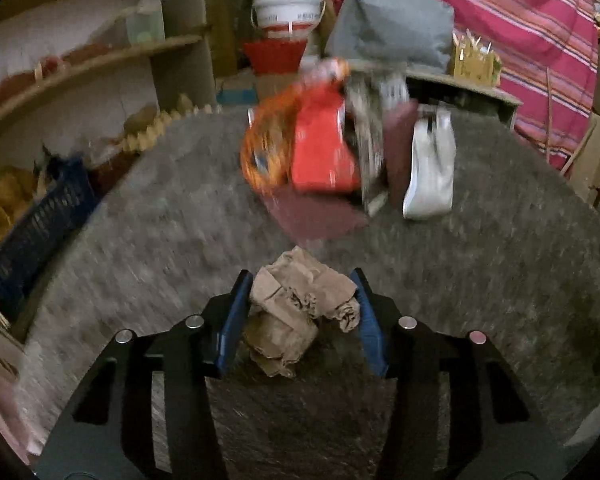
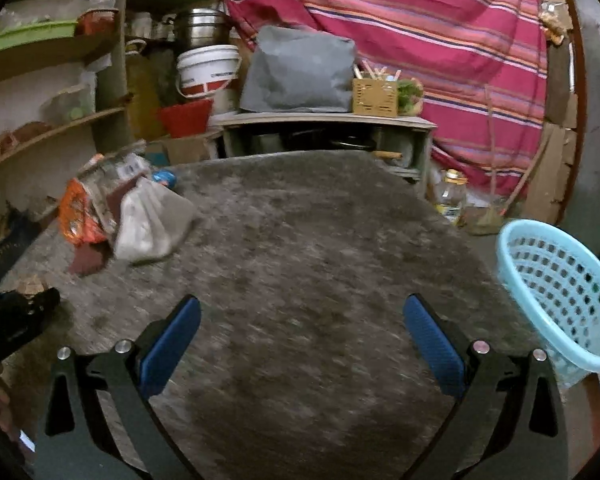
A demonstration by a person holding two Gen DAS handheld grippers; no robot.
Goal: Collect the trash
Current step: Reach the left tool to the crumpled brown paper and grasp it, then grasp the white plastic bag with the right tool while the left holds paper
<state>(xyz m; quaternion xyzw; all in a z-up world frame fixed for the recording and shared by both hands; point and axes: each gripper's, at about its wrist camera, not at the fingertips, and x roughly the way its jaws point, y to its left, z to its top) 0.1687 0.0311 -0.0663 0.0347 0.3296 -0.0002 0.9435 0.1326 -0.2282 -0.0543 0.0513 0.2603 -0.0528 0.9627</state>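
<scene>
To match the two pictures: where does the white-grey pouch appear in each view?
Left wrist view: white-grey pouch stands right of centre, at the right end of the wrapper pile.
Right wrist view: same pouch at left, above the middle.
Shared landmark: white bucket behind.

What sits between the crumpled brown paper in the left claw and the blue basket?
Nothing visible. The brown paper sits between the left claw's pads; the tabletop toward the blue basket is bare. The wrapper pile lies on the opposite side.
</scene>
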